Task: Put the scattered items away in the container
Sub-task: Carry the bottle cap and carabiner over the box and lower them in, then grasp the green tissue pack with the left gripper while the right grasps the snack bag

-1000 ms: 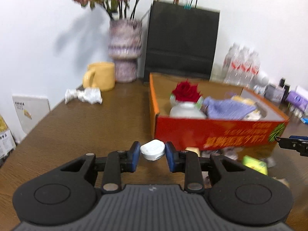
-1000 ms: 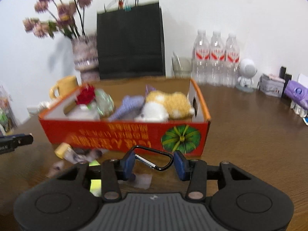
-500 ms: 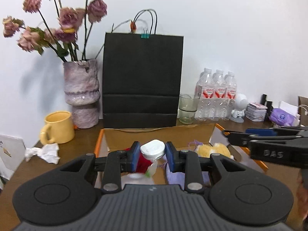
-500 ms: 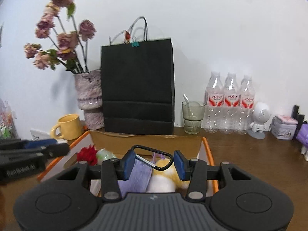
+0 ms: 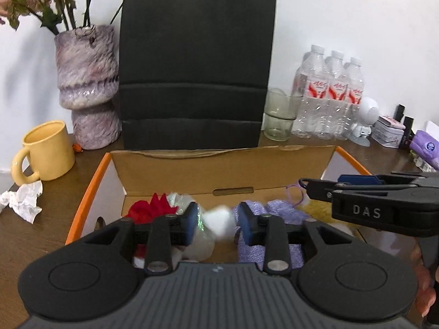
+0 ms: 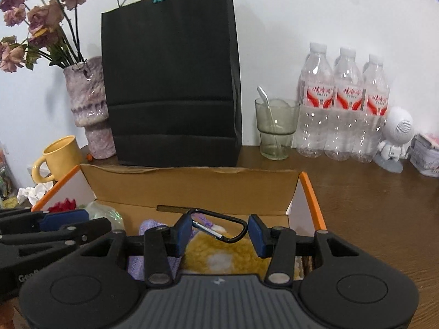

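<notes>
Box point(image 5: 87, 189) sits under both grippers. Left gripper point(image 5: 218, 220): jaws have just been opening, blurred white cap point(image 5: 218, 219) loose between the pads, above the box contents. Right gripper point(image 6: 218, 231): clamped on black carabiner point(image 6: 219, 226), over yellow plush point(image 6: 219, 257).

From my right camera I see my right gripper point(image 6: 216, 234) over the open cardboard box point(image 6: 189, 183), a black carabiner point(image 6: 219, 224) spanning its blue pads, touching the left pad; I cannot tell whether the right pad presses it. Below lie a yellow plush toy point(image 6: 219, 255) and purple cloth point(image 6: 149, 226). My left gripper point(image 6: 55, 227) reaches in over the box's left edge. A black paper bag point(image 6: 172, 82) stands behind the box's back edge.
</notes>
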Demonstrator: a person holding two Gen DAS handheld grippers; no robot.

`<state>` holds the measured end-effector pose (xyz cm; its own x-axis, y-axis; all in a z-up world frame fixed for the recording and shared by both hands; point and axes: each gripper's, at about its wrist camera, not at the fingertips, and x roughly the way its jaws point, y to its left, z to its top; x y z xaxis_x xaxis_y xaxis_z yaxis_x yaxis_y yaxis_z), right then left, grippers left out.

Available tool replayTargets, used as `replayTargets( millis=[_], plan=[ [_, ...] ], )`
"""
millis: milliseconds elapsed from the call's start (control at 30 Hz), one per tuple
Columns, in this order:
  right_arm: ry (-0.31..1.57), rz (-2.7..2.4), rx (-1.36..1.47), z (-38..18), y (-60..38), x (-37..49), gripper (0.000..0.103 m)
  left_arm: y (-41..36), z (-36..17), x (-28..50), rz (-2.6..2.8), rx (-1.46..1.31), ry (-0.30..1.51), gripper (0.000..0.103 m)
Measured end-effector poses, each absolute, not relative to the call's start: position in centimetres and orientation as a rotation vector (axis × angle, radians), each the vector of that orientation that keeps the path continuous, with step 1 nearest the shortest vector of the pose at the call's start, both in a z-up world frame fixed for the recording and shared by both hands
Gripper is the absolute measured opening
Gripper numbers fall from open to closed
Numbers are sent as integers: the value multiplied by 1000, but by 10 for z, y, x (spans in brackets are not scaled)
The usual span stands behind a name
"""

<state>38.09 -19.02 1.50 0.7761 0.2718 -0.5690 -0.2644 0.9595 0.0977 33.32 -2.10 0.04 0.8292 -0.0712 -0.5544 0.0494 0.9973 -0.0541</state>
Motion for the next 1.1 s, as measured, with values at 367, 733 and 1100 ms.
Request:
replayTargets(
  millis=[367, 733, 1100],
  plan=[
    [576, 278, 18, 31, -196, 368, 88, -8, 17, 322, -22, -94, 543, 103],
    [542, 275, 33, 46, -203, 348, 97, -11, 37, 297, -3, -87, 495, 103],
    [500, 304, -12, 62, -204, 280, 100, -8, 51, 222, 9, -75, 428, 103]
  ],
)
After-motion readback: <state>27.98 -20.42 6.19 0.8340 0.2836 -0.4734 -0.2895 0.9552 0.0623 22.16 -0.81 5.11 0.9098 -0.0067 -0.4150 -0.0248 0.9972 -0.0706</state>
